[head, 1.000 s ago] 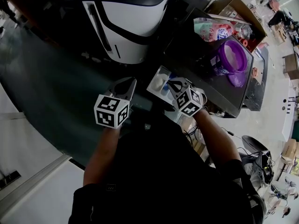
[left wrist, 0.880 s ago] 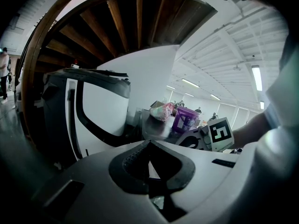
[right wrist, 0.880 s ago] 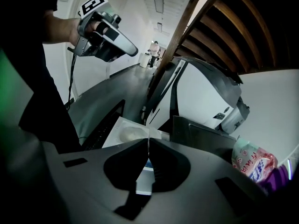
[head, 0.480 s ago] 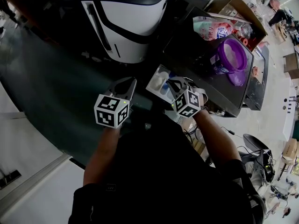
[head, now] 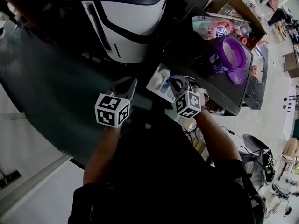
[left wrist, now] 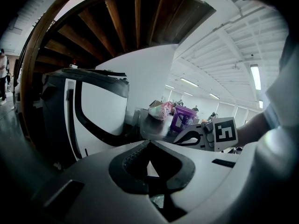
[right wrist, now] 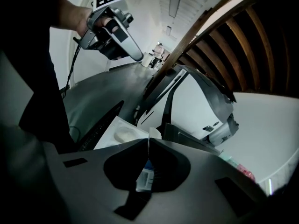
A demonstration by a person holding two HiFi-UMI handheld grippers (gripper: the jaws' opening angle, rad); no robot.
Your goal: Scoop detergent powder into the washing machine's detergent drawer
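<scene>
Fingers (left wrist: 127, 158) of L gripper (left wrist: 149, 143): closed tip to tip, nothing btwn. Fingers (right wrist: 131, 147) of R gripper (right wrist: 148, 141): also closed tip to tip; small white edge just past tips, cannot tell whether pinched or merely behind.

Detergent drawer (right wrist: 106, 139): white, pulled out, open face up. Long axis in R gripper view runs from lower left up toward jaw tips; far end meets grey-fronted, dark-topped unit (head: 205, 73). Holds pale powder mound (right wrist: 125, 135) in one compartment and a blue insert (right wrist: 145, 171), the latter seen through gap under R jaws.

Surface and room: dark grey-green curved floor below. White machine body w/ black band (head: 124, 27) stands beyond both grippers. Dark-topped unit carries purple tub (head: 231, 55) and pink-green bag (head: 212, 29); cardboard box (head: 233, 7) just behind. Wooden ribbed underside of a curved stair (left wrist: 131, 22) overhead; white ceiling w/ strip lights further off. Pale floor at right, cluttered w/ cables and boxes.

Position vs fingers: drawer lies directly ahead of and below R tips; in head view R tips sit over drawer's right edge, contact not clear. L gripper just beside drawer on its left, apart from it, pointing toward white machine body. Drawer sits btwn the two grippers, nearer R.
</scene>
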